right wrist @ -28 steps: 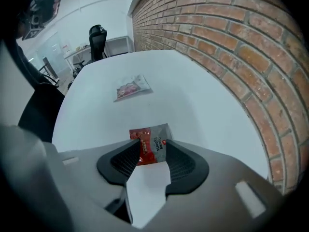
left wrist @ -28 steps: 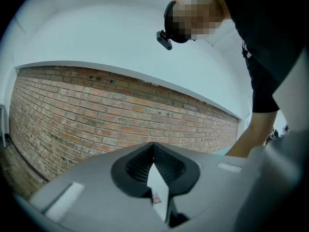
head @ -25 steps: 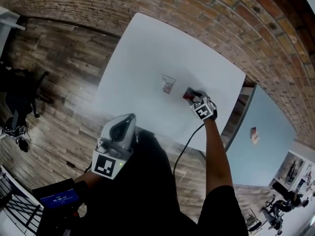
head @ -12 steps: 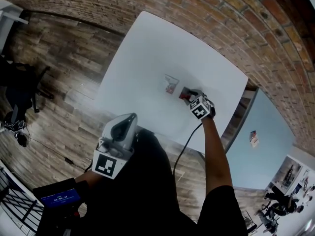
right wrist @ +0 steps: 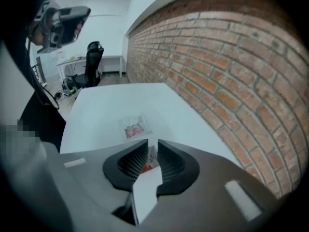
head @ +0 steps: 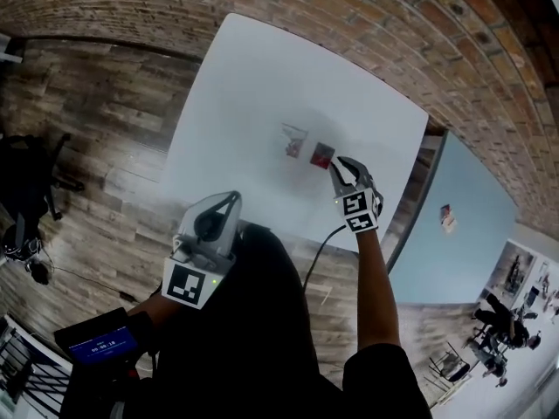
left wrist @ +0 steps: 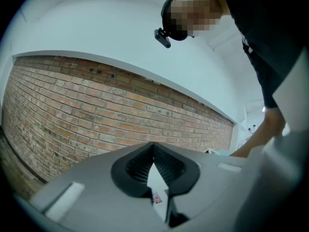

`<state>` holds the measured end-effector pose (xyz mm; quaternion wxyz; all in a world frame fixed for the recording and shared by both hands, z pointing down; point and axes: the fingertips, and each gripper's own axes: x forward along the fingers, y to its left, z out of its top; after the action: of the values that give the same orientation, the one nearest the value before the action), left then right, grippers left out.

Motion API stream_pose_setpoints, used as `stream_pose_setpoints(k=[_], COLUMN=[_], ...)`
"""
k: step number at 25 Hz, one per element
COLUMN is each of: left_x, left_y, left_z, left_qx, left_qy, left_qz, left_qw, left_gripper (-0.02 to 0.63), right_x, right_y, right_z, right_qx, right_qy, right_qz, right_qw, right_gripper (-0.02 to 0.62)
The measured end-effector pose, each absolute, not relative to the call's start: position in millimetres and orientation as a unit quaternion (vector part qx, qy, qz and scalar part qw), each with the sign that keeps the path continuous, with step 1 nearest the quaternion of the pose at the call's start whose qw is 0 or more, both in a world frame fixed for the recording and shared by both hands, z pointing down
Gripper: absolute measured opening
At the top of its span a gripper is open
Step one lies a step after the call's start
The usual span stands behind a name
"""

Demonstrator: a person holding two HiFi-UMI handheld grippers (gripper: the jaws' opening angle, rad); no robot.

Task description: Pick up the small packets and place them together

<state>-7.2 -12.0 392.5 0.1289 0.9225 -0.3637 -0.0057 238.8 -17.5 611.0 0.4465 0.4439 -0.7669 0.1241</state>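
Note:
Two small packets lie side by side on the white table (head: 244, 77): a clear one with red contents (head: 295, 140) (right wrist: 134, 128) and a red one (head: 322, 154). My right gripper (head: 339, 166) (right wrist: 153, 146) hovers just on the near side of the red packet, pointing down at it. Its jaws have just been closing to a narrow gap; nothing is gripped, and the red packet (right wrist: 148, 161) shows through the gap, flat on the table. My left gripper (head: 229, 197) (left wrist: 153, 149) is held level at the table's near edge, its tips meeting, empty.
A brick wall (head: 367, 24) runs along the table's far side. A light-blue table (head: 454, 251) at the right carries another small packet (head: 446, 217). Wood floor (head: 96, 103) lies to the left. An office chair (right wrist: 92, 57) stands beyond the table's end.
My right gripper has lifted off the red packet and drawn back toward me, leaving it uncovered close beside the clear packet. The left gripper has stayed put.

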Motion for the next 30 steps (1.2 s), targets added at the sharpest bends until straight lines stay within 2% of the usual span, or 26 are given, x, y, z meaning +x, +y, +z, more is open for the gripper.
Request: stream_pose_setpoints(k=[2, 8, 13, 17, 18, 21, 27, 30], left_x=[-9, 3, 1, 1, 2, 1, -12, -10], left_y=[-21, 5, 49, 113, 131, 183, 267, 296], left_z=[392, 367, 356, 332, 325, 311, 307, 302], left_qx=[0.924, 0.936, 0.937, 0.938, 0.937, 0.934, 0.932, 0.938], left_qy=[-0.358, -0.332, -0.331, -0.332, -0.333, -0.346, -0.356, -0.342], left_qz=[-0.011, -0.038, -0.050, -0.079, -0.087, -0.082, -0.048, -0.045], left_qw=[0.133, 0.110, 0.097, 0.064, 0.050, 0.034, 0.047, 0.045], left_gripper=[0.000, 0.000, 0.000, 0.000, 0.000, 0.000, 0.000, 0.000], right_x=[226, 199, 200, 212, 213, 200, 146, 137], right_y=[-10, 38, 86, 161, 181, 245, 342, 363], right_z=[567, 423, 343, 277, 268, 263, 273, 265], right_qx=[0.483, 0.595, 0.633, 0.647, 0.650, 0.657, 0.662, 0.662], right_qy=[-0.769, -0.768, -0.760, -0.761, -0.757, -0.749, -0.747, -0.746], right_qz=[0.098, -0.013, -0.046, -0.036, -0.036, -0.055, -0.064, -0.067], right_qw=[0.407, 0.237, 0.139, -0.031, -0.055, -0.062, -0.006, -0.001], right_gripper=[0.003, 0.003, 0.003, 0.003, 0.003, 0.002, 0.002, 0.002])
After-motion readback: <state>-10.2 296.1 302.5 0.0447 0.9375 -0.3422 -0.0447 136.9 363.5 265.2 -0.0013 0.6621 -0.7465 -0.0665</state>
